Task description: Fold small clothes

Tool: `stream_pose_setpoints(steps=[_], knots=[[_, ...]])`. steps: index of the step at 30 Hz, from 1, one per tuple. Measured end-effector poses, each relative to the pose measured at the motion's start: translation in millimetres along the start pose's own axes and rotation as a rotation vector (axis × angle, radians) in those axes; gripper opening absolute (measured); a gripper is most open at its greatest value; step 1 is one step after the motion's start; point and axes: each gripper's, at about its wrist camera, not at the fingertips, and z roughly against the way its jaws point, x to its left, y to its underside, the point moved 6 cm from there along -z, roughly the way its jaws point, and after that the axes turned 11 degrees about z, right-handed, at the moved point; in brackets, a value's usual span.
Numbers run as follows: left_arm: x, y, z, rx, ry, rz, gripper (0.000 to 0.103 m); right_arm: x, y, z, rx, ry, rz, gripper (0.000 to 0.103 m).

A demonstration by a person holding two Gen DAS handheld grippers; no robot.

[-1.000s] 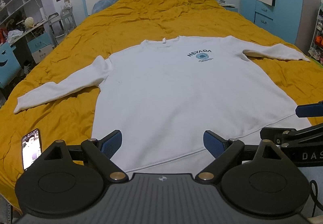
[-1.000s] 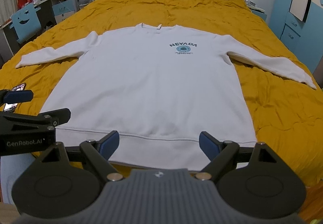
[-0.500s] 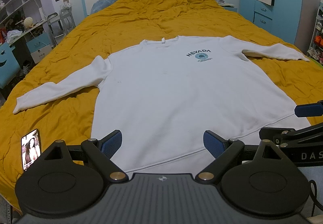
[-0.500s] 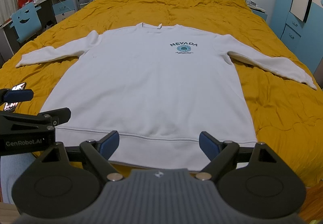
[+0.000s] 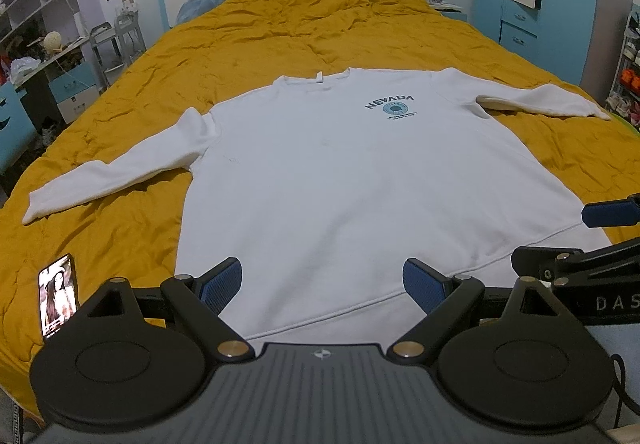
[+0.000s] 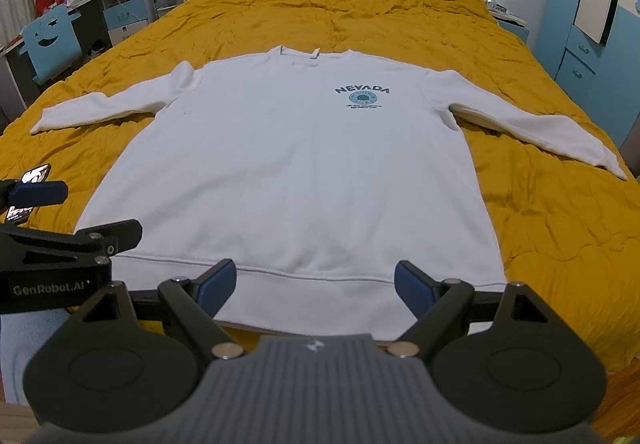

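At the far left, a black smartphone with a lit screen (image 5: 57,298) lies on the mustard-yellow quilted bedspread (image 5: 320,27), just clear of the garment, probably set aside so it stays out of the folding area. Beside it the left sleeve (image 5: 120,173) of the white long-sleeved cotton sweatshirt with a blue "NEVADA" chest print (image 5: 360,183) stretches outward, flat on the bed. The sweatshirt's body lies face up and smoothed in the middle of the bed, collar toward the headboard and hem nearest the camera, a layout that suits a first fold. The left tongs (image 5: 322,282) hover above the hem, released, blue pads spread wide with nothing between them. Further right, the right tongs (image 6: 316,284) likewise stand released over the hem band, empty, and both pairs sit side by side at the foot of the bed. The right sleeve (image 6: 532,127) runs out toward the bed's right edge. Judging by this spread, no fold is made yet; the likely next move is gripping a sleeve or the hem.
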Motion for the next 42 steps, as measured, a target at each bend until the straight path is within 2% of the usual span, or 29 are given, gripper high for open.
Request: stream_pose_setpoints(steps=[17,24,29,35,39,42], knots=[[-2.3,-1.8,-1.7,0.016,0.004,0.006,0.103,1.5,0.5,-1.8,0.008,0.001,0.0,0.082],[5.2,-17.8,-14.7,0.036,0.01,0.044,0.103,-8.8,-16.3,-4.1,-0.017,0.028,-0.004,0.082],[19.8,-37.8,-31.9,0.032,0.015,0.084,0.101,-15.4,-34.7,-12.8,-0.077,0.029,0.065,0.082],[64.1,-76.7,-61.4,-0.001,-0.017,0.133,0.101,-25.7,-67.6,-36.2,-0.168,0.08,0.231,0.082],[126.6,-105.7,-84.8,-0.001,-0.022,0.288,0.098,-38.4,-90.7,-63.2,-0.163,0.047,0.225,0.082],[194.6,-122.4,-105.7,0.017,-0.044,0.444,0.098,-50.1,-109.5,-89.8,-0.142,0.004,0.166,0.082]])
